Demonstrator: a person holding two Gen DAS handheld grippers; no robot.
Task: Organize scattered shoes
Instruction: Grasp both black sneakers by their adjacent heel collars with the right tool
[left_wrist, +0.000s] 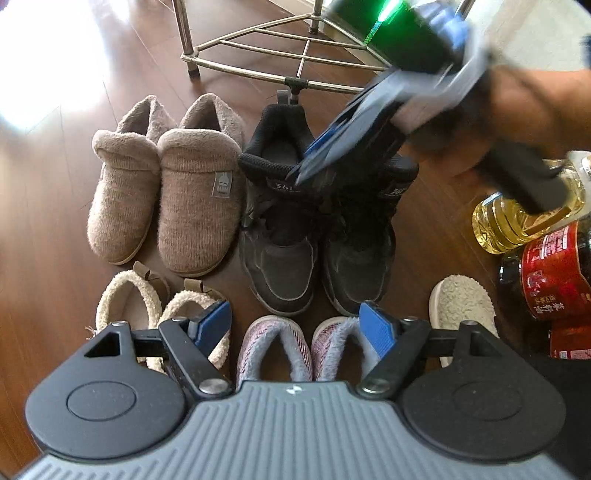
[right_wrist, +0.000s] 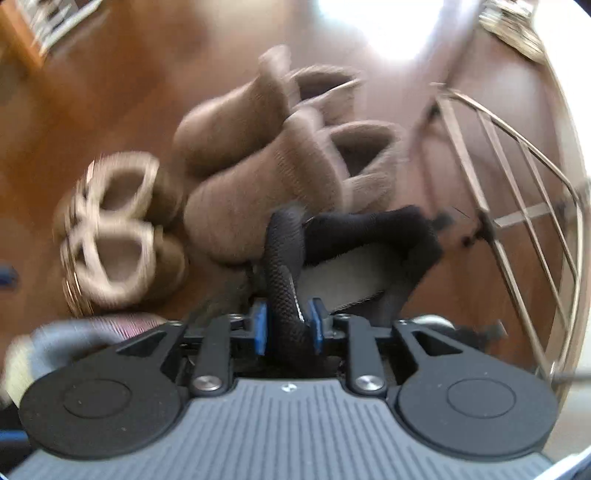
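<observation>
My right gripper (right_wrist: 288, 328) is shut on the padded collar of a black sneaker (right_wrist: 369, 236); the blue pads sit on either side of the collar, which looks sharp against a blurred floor. In the left wrist view the right gripper (left_wrist: 306, 166) reaches down into that left black sneaker (left_wrist: 280, 254), which stands beside its partner (left_wrist: 358, 254). My left gripper (left_wrist: 295, 325) hangs open over a pair of pink slippers (left_wrist: 273, 347), with nothing between its pads. A tan knitted pair (left_wrist: 166, 192) and a cream fleece pair (left_wrist: 147, 310) stand to the left in rows.
A single cream slipper (left_wrist: 461, 302) lies at the right. Bottles of yellow oil (left_wrist: 517, 225) and a red-labelled one (left_wrist: 554, 280) crowd the right edge. A metal rack base (left_wrist: 288, 55) stands just behind the shoes on the brown wood floor (left_wrist: 48, 221).
</observation>
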